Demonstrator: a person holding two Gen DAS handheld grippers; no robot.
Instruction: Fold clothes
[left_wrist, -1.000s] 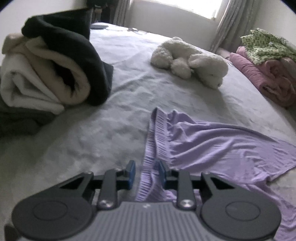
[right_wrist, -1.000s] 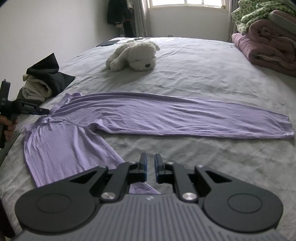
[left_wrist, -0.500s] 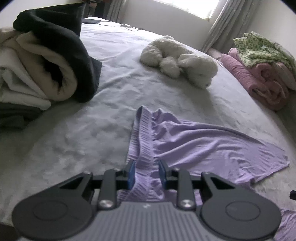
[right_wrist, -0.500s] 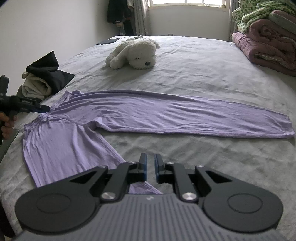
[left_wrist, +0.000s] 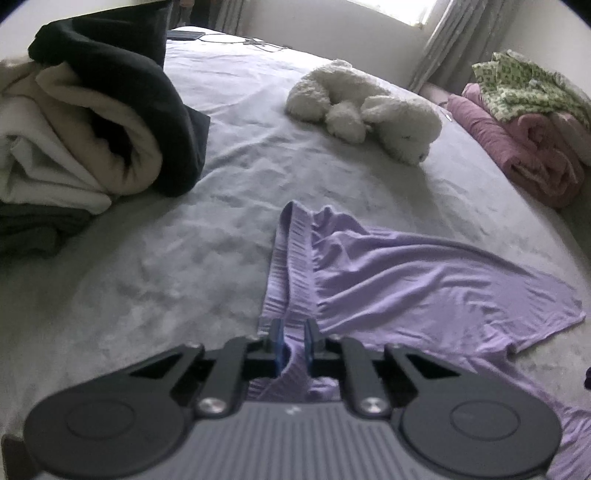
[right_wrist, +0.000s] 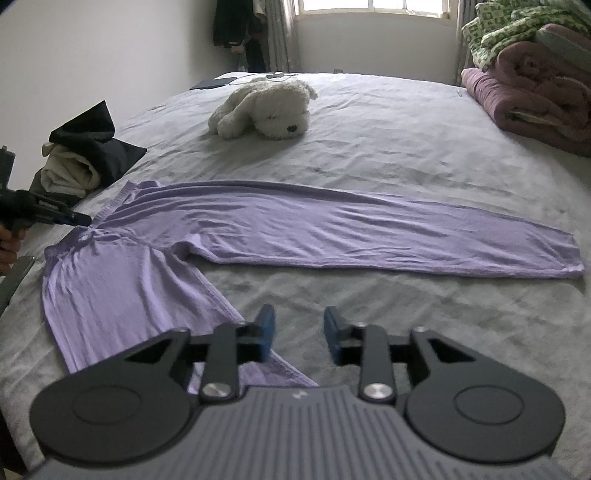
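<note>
Purple trousers (right_wrist: 295, 229) lie spread on the grey bed, one leg stretched to the right, the other bent toward the front. In the left wrist view their ribbed waistband (left_wrist: 291, 258) runs straight into my left gripper (left_wrist: 294, 349), which is shut on it. The right wrist view shows that same left gripper (right_wrist: 79, 220) at the far left, tip on the waistband, held by a hand. My right gripper (right_wrist: 300, 338) stands open just above the bed, beside the near leg's edge (right_wrist: 280, 369), with nothing between its fingers.
A white plush dog (right_wrist: 266, 110) lies further back on the bed. A stack of cream and black clothes (right_wrist: 81, 162) sits at the left edge. Rolled pink blankets (right_wrist: 535, 99) and a green patterned quilt (right_wrist: 517, 26) are piled at the right.
The left gripper's fingers have closed on the waistband. The right gripper, shut before, has opened. The left view has shifted slightly over the waistband.
</note>
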